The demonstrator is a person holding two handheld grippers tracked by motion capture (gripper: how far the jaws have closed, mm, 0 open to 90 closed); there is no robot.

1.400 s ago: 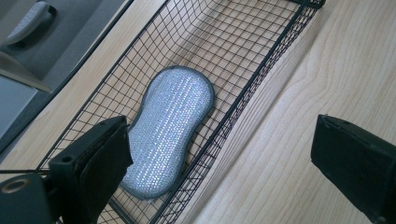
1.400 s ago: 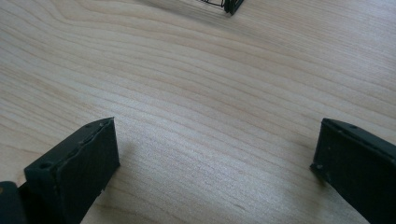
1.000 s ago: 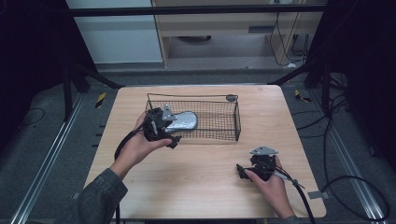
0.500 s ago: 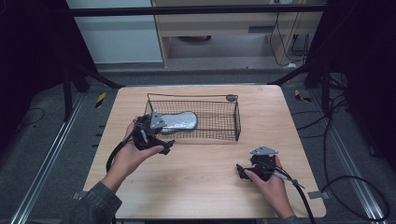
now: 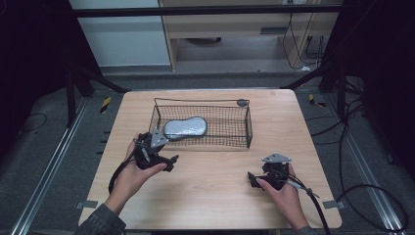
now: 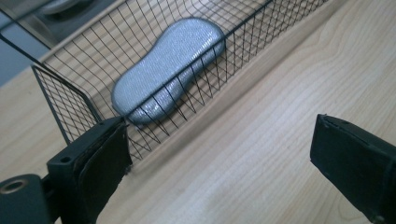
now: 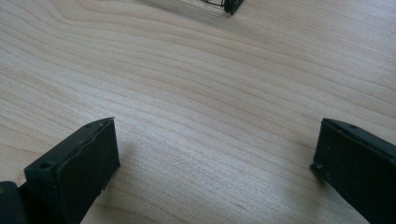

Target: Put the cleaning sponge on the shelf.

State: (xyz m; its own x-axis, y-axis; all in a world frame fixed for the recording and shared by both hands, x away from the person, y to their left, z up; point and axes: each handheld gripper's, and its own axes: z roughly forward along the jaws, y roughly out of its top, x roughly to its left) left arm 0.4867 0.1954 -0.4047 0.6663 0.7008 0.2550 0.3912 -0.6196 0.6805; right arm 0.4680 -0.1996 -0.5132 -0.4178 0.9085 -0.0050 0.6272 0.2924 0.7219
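My left gripper (image 5: 166,160) had its jaws spread wide with nothing between them, as the left gripper view made plain. Beyond those jaws, just past the near wire wall, the silver sponge (image 6: 168,70) lay flat on the floor of the black wire basket (image 6: 70,100), toward the basket's end nearest my left gripper. One of the left fingers (image 6: 100,158) sat close beside the basket's near corner; I could not tell whether it touched the mesh. The other finger stood over bare wood, well apart from the basket.

My right gripper (image 5: 254,180) was low over the wooden table (image 5: 210,196), its jaws also held wide apart and holding nothing. Between and ahead of its fingers (image 7: 77,172) was only wood grain, with a basket corner far ahead. The sponge was well apart from this gripper.
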